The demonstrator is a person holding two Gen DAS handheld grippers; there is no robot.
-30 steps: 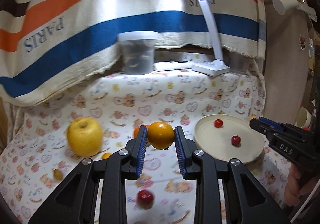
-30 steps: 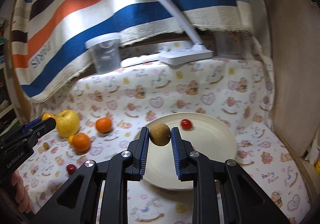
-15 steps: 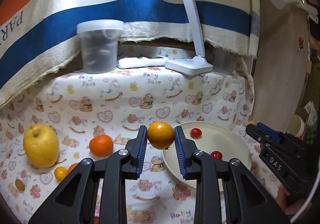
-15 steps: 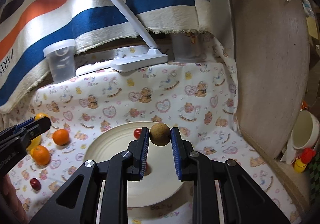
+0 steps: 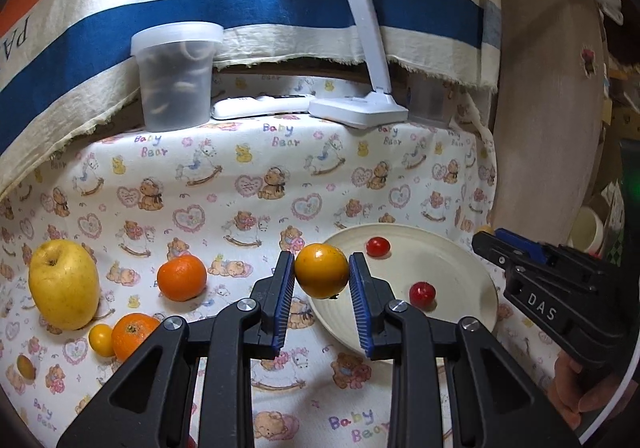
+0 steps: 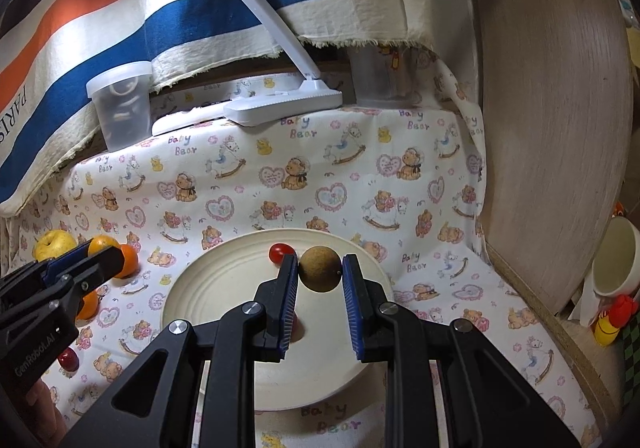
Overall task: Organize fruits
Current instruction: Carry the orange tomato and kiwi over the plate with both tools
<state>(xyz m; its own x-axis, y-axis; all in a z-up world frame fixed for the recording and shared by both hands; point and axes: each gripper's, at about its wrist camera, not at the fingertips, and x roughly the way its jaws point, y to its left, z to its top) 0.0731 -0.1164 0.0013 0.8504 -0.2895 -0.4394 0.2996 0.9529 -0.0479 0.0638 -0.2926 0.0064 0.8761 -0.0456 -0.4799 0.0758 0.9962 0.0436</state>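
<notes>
Up front: glossy round orange; dull brown fruit.

The left gripper tilts downward, its blue pads clamped on an orange fruit. To its right, the right gripper tilts likewise, clamped on a brown fruit.

Black plastic left gripper and right gripper, alike in build: angular arms with triangular cut-outs, silver screws at the pivots, ribbed blue pads lining the fingers. White lettering "DAS" on one body, "GenRobot.AI" on the other.
</notes>
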